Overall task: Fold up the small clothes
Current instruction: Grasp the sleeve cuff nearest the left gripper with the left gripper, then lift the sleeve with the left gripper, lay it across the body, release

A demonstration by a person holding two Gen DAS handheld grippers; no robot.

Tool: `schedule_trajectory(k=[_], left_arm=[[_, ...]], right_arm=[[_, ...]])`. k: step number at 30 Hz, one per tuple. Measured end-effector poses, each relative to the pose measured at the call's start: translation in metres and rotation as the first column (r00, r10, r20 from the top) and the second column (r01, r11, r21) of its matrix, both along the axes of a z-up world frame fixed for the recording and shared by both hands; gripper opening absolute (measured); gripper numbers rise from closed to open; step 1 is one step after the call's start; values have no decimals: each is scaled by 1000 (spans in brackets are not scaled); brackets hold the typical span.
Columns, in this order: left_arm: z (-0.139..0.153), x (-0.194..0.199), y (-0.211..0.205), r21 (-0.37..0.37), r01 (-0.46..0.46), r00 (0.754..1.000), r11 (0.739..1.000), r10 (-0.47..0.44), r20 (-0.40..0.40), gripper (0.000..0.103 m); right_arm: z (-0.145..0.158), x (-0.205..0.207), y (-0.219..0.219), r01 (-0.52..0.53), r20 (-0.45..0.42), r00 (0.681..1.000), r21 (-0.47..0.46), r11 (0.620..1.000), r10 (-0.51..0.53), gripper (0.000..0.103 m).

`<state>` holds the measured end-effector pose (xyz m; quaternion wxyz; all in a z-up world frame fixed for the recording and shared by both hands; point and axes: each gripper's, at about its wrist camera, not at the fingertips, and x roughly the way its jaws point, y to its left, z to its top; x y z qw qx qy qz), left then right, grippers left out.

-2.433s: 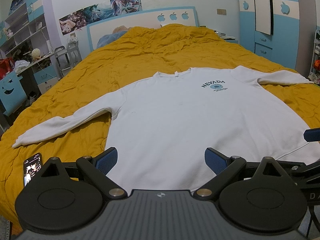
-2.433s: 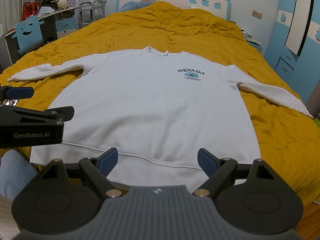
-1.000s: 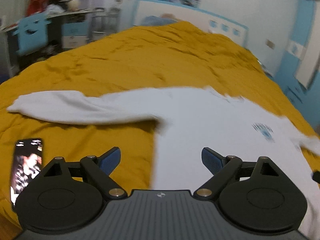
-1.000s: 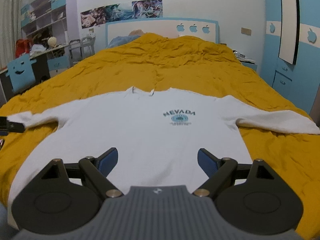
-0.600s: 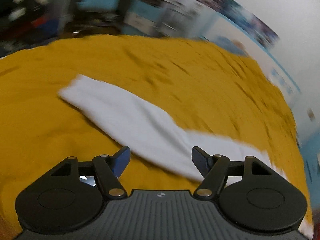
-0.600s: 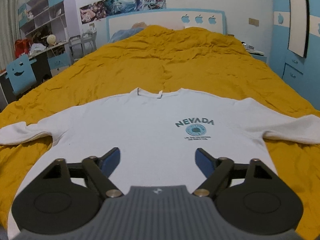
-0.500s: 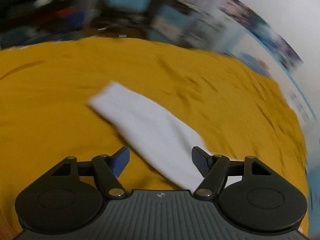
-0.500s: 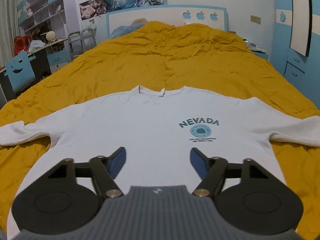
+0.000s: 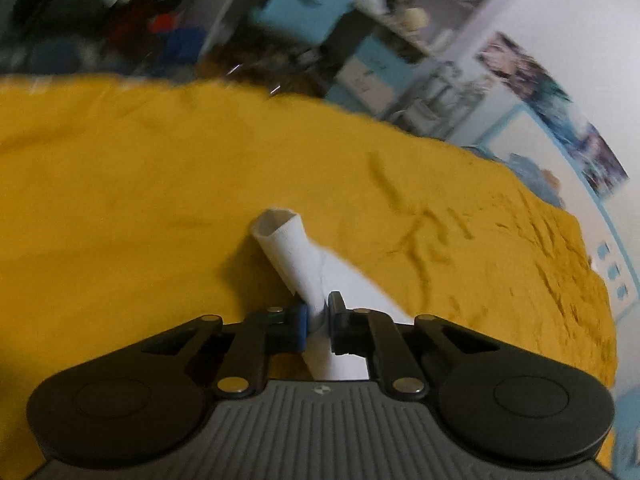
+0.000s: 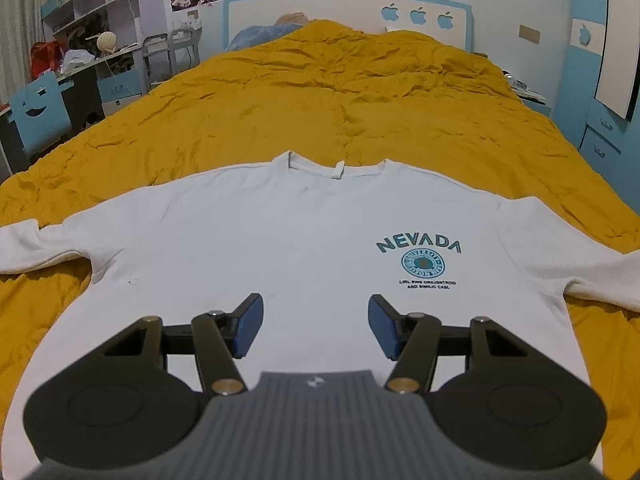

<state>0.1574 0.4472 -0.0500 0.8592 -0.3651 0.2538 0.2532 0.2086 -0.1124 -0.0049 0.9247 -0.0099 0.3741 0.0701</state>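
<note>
Fabric of the sweatshirt's sleeve (image 9: 298,264) is pinched near its cuff between the closing jaws of the left gripper (image 9: 316,314), above the yellow bedspread (image 9: 120,184). Nothing is held by the right gripper (image 10: 315,322), whose jaws are half spread and closing over the white sweatshirt (image 10: 280,240), laid flat on the bedspread.

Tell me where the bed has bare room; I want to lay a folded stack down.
The yellow quilt is bare between the sweatshirt collar and the headboard, and beyond the sleeve cuff. The near half is crowded by the sweatshirt.
</note>
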Motion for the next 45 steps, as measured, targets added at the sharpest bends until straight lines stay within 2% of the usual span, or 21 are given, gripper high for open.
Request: schedule_trajectory(k=[5, 9, 11, 13, 15, 18, 20, 24, 28, 32, 34, 36, 38, 39, 40, 43, 45], left_arm=[[70, 13, -49, 161, 106, 992, 981, -116, 54, 10], [139, 34, -113, 283, 207, 960, 936, -250, 123, 9], [172, 46, -154, 339, 267, 931, 902, -332, 151, 9], [195, 59, -193, 373, 317, 900, 872, -401, 173, 9], [214, 70, -236, 400, 381, 856, 834, -482, 189, 9], [228, 86, -301, 433, 472, 783, 768, -591, 194, 9], [222, 93, -335, 430, 532, 739, 729, -648, 186, 9], [199, 111, -396, 378, 637, 660, 672, -729, 183, 9], [154, 128, -446, 299, 721, 611, 626, -777, 154, 9], [95, 139, -491, 218, 796, 564, 565, -822, 73, 9], [63, 138, -514, 165, 840, 523, 516, -853, 4, 9], [35, 138, -531, 113, 888, 455, 446, -888, -72, 14], [15, 134, -536, 69, 925, 379, 373, -916, -135, 37], [13, 132, -537, 63, 936, 353, 347, -923, -151, 41], [11, 127, -534, 62, 941, 339, 333, -927, -161, 47], [18, 117, -506, 72, 949, 314, 306, -934, -172, 52], [28, 116, -481, 105, 942, 334, 319, -926, -179, 55]], right_arm=[[0, 3, -11, 17, -4, 1000, -17, 1000, -17, 48], [5, 2, -27, 29, 8, 1000, 5, 1000, -29, 47], [9, 0, -36, 21, 25, 999, 17, 1000, -22, 39], [14, -2, -44, 15, 43, 999, 29, 999, -16, 38], [18, -4, -54, 15, 65, 998, 47, 999, -18, 38], [24, -8, -71, 24, 88, 996, 73, 997, -30, 38], [26, -9, -86, 37, 100, 994, 84, 996, -46, 37], [26, -13, -117, 79, 107, 990, 98, 992, -90, 35], [19, -15, -149, 129, 93, 986, 107, 986, -140, 35], [5, -18, -175, 178, 63, 981, 109, 978, -186, 35], [-2, -20, -186, 197, 48, 978, 114, 974, -204, 35], [-7, -22, -196, 217, 32, 974, 123, 968, -222, 35], [-11, -22, -202, 229, 20, 972, 130, 965, -234, 35], [-13, -23, -205, 234, 15, 971, 132, 963, -239, 36], [-15, -22, -206, 239, 11, 970, 133, 962, -243, 36], [-18, -18, -212, 253, -4, 967, 157, 955, -255, 36], [-19, -10, -214, 252, -14, 967, 190, 949, -253, 36]])
